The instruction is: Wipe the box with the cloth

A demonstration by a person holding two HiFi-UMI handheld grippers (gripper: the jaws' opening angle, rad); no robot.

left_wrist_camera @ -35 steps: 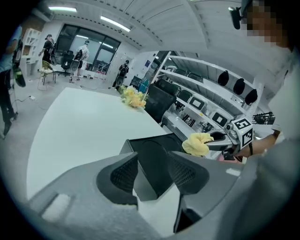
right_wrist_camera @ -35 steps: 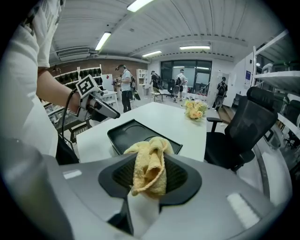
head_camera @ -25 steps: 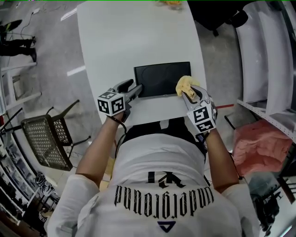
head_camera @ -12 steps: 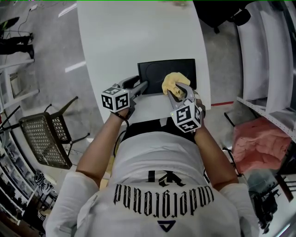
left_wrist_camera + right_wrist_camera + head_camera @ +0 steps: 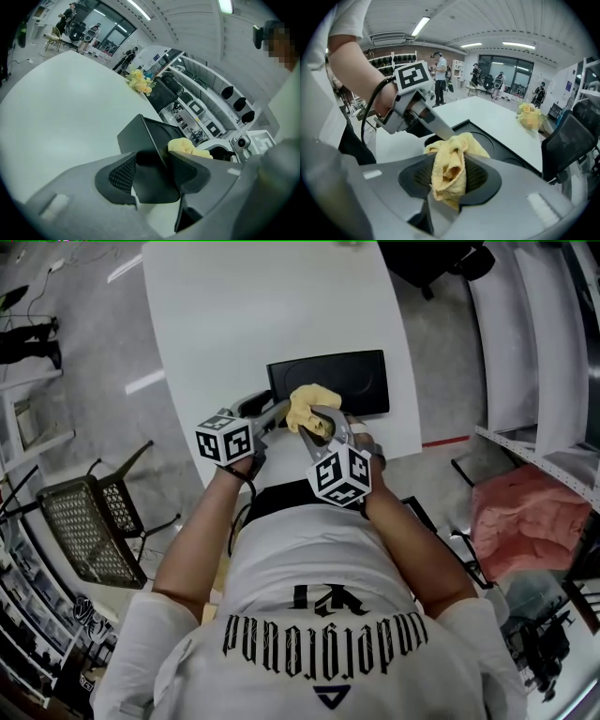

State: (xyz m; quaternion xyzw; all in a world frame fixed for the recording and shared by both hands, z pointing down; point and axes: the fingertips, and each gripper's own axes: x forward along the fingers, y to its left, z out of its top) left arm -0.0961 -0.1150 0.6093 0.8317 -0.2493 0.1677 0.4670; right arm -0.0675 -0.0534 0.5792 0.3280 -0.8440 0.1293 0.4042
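Wiping step. Steadies black box [image 5: 342, 381] on counter [image 5: 262, 306] by near-left corner, left hand-held gripper [image 5: 279, 412] jaws just narrowed onto it. Holds yellow cloth [image 5: 302, 405], clamped in right hand-held gripper [image 5: 316, 421], beside that corner. Next: drag cloth across box, likely pressing down.

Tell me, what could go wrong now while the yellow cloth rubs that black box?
The cloth in the right gripper is right beside the left gripper, so the two could bump. The left gripper's jaws have just been closing on a corner of the box. That is a small hold, so a hard rub might twist the box loose. It sits near the edge of the table and could slide off.
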